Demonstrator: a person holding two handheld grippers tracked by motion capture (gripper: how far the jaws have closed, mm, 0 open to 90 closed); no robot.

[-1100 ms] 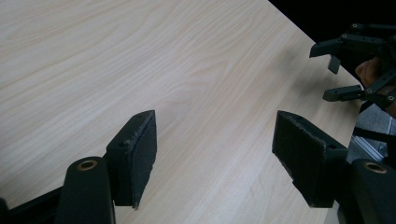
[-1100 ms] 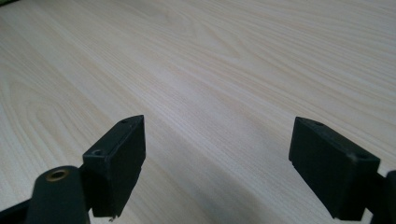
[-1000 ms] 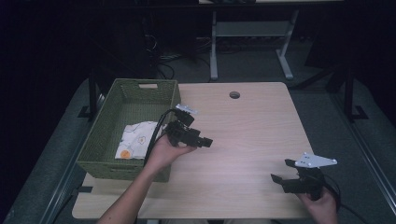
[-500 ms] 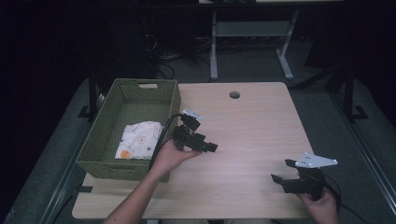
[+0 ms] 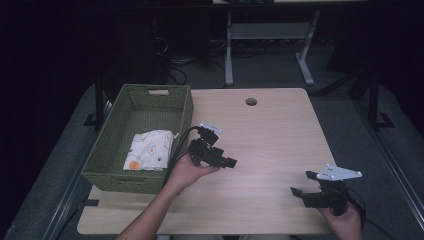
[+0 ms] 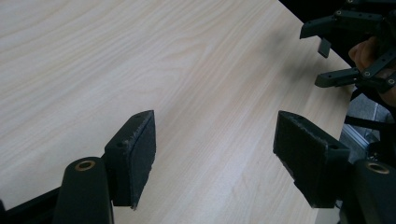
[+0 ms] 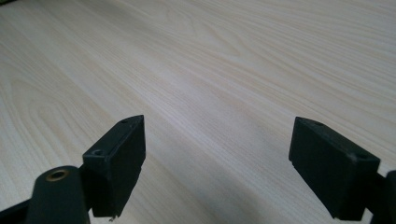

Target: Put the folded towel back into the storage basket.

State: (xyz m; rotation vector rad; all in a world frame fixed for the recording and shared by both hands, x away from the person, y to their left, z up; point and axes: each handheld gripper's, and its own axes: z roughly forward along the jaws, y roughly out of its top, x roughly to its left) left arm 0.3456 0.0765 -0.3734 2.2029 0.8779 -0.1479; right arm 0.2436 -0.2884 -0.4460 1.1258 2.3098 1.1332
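Your left gripper [image 5: 227,162] hangs over the wooden table [image 5: 280,130], just right of the green woven basket [image 5: 112,150], and its jaws stand wide apart with nothing between them. In the left gripper view the two black pads [image 6: 135,154] frame bare pale wood, so that gripper is released, gripping nothing. Your left hand [image 5: 187,172] is wrapped round its body from the near side, forearm coming in from the near edge, and the black cable loops off toward the basket's right wall.

The folded cloth [image 5: 150,150], white with small coloured prints, lies flat on the basket's floor, toward its near end. It is apart from your left gripper, with the basket's right wall between them. An orange spot shows at the cloth's near left corner.

Over on the right, your right gripper [image 5: 302,187] sits low at the near right part of the table, well apart from the left one, with its grey three-cornered plate on top. Its jaws are spread wide too; the right gripper view shows both pads [image 7: 116,163] with plain wood grain between them, so nothing is held there. Your right hand [image 5: 345,220] grips it from the near edge. From the left gripper view you can see that right gripper [image 6: 348,51] at the far upper right, jaws apart.

A round hole [image 5: 251,102] sits in the table's far side.
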